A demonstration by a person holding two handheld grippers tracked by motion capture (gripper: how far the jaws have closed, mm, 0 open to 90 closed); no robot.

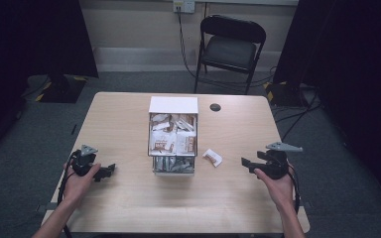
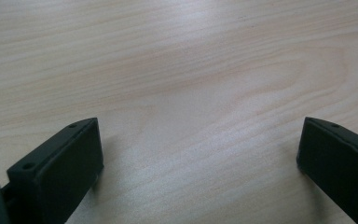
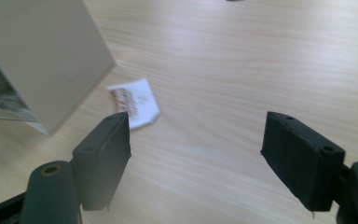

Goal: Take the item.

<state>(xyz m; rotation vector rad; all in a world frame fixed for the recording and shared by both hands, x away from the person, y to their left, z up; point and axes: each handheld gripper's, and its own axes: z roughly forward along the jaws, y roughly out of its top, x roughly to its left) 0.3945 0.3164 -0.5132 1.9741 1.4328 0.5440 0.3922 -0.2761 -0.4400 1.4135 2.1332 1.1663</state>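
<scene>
Bench point(image 1: 129, 119), light wood, one item loose: a small white sachet point(image 1: 212, 157) with brown print, lying flat toward the right half, just beside the open-fronted white box point(image 1: 173, 105) that stands mid-bench; print too small to read. Box packed with more sachets, their lettering blurred; in the right gripper view its side wall is cut off at the top-left frame edge. Right gripper point(image 1: 248, 164), held near the right edge, well apart from the sachet: jaws spread wide, nothing between them. Left gripper point(image 1: 108, 171), near the left edge: jaws likewise wide apart over bare wood. Dark round spot point(image 1: 215, 107) near the far edge, nature unclear.
</scene>
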